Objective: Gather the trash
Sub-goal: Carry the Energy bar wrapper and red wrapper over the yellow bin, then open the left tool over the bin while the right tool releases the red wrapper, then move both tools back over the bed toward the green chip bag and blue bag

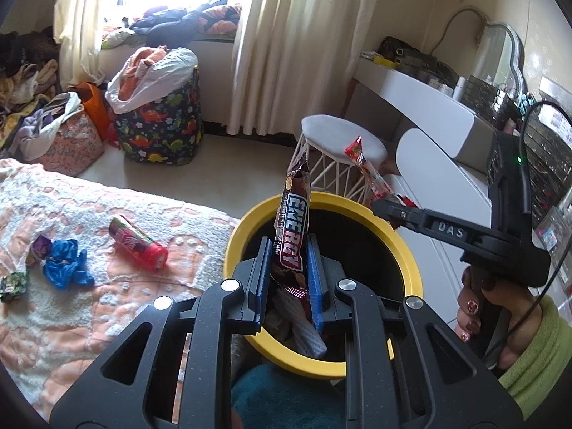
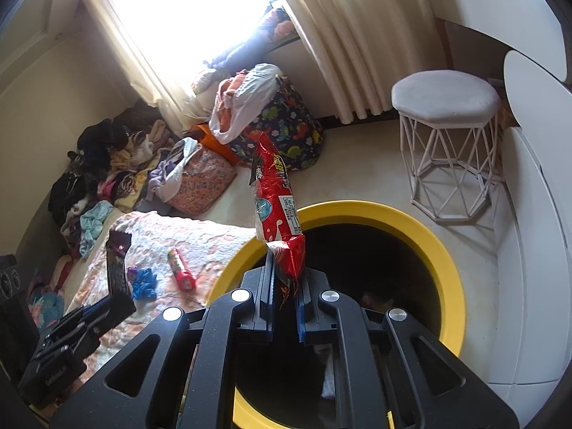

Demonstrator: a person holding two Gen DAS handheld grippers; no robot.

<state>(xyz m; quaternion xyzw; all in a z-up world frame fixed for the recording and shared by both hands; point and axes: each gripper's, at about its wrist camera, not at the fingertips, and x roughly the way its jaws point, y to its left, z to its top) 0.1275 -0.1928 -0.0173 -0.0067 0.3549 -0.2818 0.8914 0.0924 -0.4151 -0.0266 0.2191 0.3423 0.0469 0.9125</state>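
The left gripper (image 1: 287, 279) pinches a brown ENERGY bar wrapper (image 1: 291, 228) upright over the yellow-rimmed bin (image 1: 246, 225), apparently ready to drop it in. The right gripper (image 2: 286, 296) clamps a crinkled red snack wrapper (image 2: 277, 207) over the same bin. Beyond the bin's left rim, a red tube (image 1: 139, 246) and a blue crumpled wrapper (image 1: 66, 262) lie on the bedspread (image 1: 89, 314), uncollected.

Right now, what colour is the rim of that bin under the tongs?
Bright yellow; the bin's rim rings a dark inside. It shows best in the right wrist view.
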